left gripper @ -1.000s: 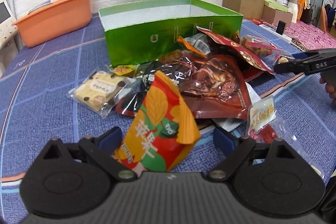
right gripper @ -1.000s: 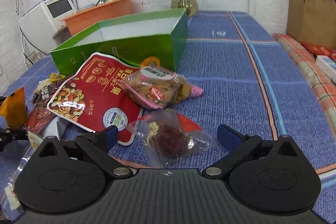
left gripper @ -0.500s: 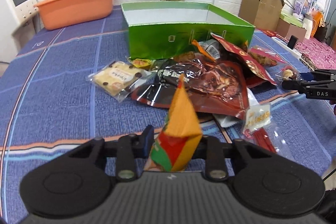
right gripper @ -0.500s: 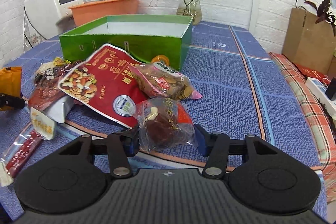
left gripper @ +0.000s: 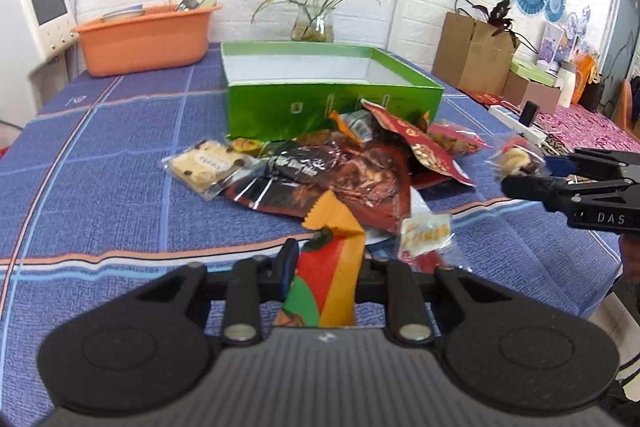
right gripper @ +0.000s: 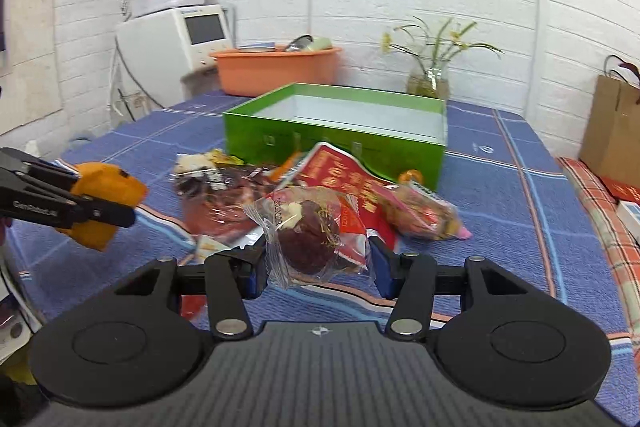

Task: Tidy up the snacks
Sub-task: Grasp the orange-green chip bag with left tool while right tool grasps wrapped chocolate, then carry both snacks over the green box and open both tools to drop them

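My left gripper [left gripper: 326, 263] has its jaws closing on an orange and red snack packet [left gripper: 334, 227], which stands upright between the pads, lifted off the blue tablecloth. My right gripper [right gripper: 318, 263] is shut on a clear packet with a dark round snack [right gripper: 312, 231], also raised. The left wrist view shows the right gripper [left gripper: 520, 175] at the right edge with that clear packet [left gripper: 516, 161]. A pile of snack bags [left gripper: 352, 167] lies in front of the open green box [left gripper: 332, 107], whose white inside looks bare.
A biscuit packet [left gripper: 204, 165] lies left of the pile. An orange basin [left gripper: 144, 39], a glass vase with flowers [left gripper: 312, 27] and a white appliance [left gripper: 36, 15] stand at the back. Paper bags [left gripper: 468, 55] stand to the right, beyond the table edge.
Both grippers went from open around their packets to shut on them. Each has since lifted its packet off the table and drawn back a little.
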Demonstrator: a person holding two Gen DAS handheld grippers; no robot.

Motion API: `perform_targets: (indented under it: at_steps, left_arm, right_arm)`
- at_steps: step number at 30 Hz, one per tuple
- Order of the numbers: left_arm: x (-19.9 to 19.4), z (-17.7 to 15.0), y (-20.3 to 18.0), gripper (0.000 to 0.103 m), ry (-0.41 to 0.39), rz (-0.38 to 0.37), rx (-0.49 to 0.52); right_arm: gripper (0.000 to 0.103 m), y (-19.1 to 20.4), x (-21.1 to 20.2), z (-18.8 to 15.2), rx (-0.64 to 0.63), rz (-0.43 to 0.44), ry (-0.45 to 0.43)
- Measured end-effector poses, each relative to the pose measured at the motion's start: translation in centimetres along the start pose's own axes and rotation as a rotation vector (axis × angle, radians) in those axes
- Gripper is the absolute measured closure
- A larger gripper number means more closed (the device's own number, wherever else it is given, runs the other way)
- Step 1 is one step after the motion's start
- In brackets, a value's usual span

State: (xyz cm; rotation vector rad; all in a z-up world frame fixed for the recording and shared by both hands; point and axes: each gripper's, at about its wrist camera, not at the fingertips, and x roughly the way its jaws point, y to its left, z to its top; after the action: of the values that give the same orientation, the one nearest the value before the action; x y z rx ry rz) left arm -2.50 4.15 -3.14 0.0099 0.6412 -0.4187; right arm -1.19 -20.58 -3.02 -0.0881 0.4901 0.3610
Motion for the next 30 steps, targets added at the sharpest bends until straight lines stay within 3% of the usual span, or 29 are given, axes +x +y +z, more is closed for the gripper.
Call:
perform_targets:
  at_steps: [6,16,23,30]
  left_arm:
    - [0.1,0.6,-0.4,0.083,-0.005,0.007,-0.004]
    - [0.2,6.3,0.5,0.084,-0.097,0.071,-0.037]
    - [1.0,11.6,0.2,0.084,-0.182,0.111,-0.002]
    - [7.2,18.0,0.3,0.084,-0.221,0.088,-0.007]
  right_arm:
    - [0.017,1.2,0.4,0.3,0.015,0.031,0.010]
    - [0.017,0.6,2.4,3.6,0.107,0.059,0.036]
    - [0.017,-0.4,3.2,8.6,0.078,0.056,-0.084]
    - [0.017,-4.7,6.5,13.4,0.121,-0.072,-0.205]
